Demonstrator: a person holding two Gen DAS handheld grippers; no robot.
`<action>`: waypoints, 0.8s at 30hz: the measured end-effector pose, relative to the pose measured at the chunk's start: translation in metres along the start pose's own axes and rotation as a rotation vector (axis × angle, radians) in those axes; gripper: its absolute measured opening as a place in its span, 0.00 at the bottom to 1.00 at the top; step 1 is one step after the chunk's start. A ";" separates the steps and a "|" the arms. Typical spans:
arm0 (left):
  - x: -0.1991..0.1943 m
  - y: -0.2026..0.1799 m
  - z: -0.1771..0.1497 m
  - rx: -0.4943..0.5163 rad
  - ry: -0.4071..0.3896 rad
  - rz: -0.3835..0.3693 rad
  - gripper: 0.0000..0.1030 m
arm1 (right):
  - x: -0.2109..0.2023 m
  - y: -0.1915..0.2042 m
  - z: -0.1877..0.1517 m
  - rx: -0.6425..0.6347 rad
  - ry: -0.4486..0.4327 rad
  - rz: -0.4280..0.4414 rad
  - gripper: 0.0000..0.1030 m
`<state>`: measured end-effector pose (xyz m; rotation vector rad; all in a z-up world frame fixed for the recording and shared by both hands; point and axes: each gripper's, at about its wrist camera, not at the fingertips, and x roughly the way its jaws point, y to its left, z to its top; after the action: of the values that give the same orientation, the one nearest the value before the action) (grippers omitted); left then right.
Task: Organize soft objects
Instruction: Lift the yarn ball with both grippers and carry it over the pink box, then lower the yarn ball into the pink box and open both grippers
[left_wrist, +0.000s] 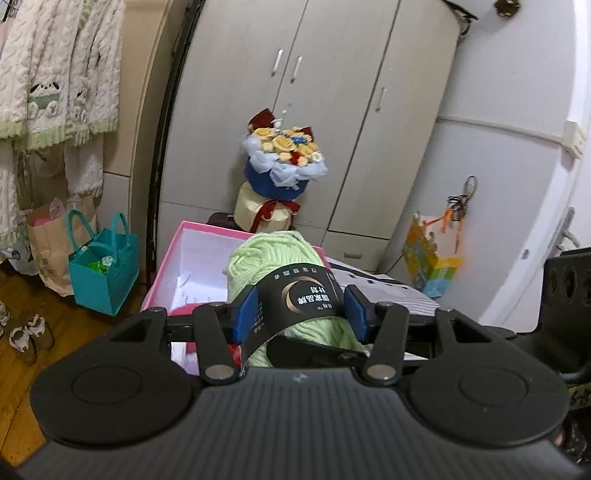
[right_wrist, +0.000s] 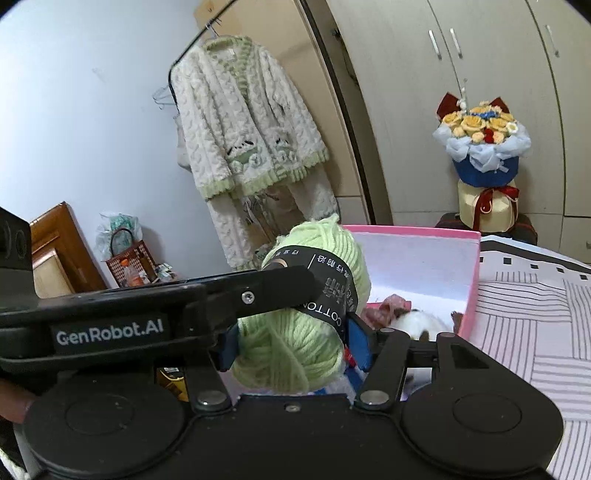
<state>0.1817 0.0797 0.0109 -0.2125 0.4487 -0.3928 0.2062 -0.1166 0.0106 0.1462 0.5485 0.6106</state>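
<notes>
The left gripper (left_wrist: 301, 312) holds a skein of pale green yarn (left_wrist: 273, 258) across its black paper band (left_wrist: 301, 295), the blue pads pressed against either side of the band. In the right wrist view the same yarn (right_wrist: 306, 332) sits between the fingers of the right gripper (right_wrist: 295, 343) too, with the left gripper's black arm (right_wrist: 236, 295) reaching in from the left and crossing over the skein. The right gripper's jaws stand at a middling width around the lower end of the skein; its left pad lies against the wool, but whether its right pad presses on the yarn cannot be told (the band and a bit of red thread hide the contact).

The yarn is held up above the near edge of a pink box (right_wrist: 469, 295) with a white inside. In the box lie a white plush toy (right_wrist: 417, 321) and a piece of reddish cloth (right_wrist: 395, 301). The box rests on a striped bedcover (right_wrist: 535, 314), which spreads out to the right.

Further off, on the wooden floor (left_wrist: 62, 332), stand a teal tote bag (left_wrist: 105, 273), a brown paper bag (left_wrist: 48, 251) and a pair of slippers (left_wrist: 27, 332). A fluffy white and green cardigan (right_wrist: 243, 136) hangs on a rack against the wall. Behind the box a bouquet of knitted flowers (left_wrist: 284, 162) stands in front of a grey wardrobe (left_wrist: 332, 92).
</notes>
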 end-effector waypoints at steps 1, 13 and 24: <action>0.009 0.003 0.003 0.001 0.005 0.006 0.48 | 0.007 -0.003 0.003 0.003 0.004 -0.005 0.62; 0.077 0.055 0.009 -0.208 0.106 0.042 0.49 | 0.080 -0.031 0.026 0.023 0.157 -0.020 0.67; 0.072 0.051 -0.003 -0.170 0.083 0.099 0.47 | 0.041 -0.014 0.009 -0.166 0.078 -0.099 0.79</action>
<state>0.2568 0.0958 -0.0337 -0.3385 0.5724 -0.2672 0.2462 -0.1038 -0.0040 -0.0614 0.5747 0.5645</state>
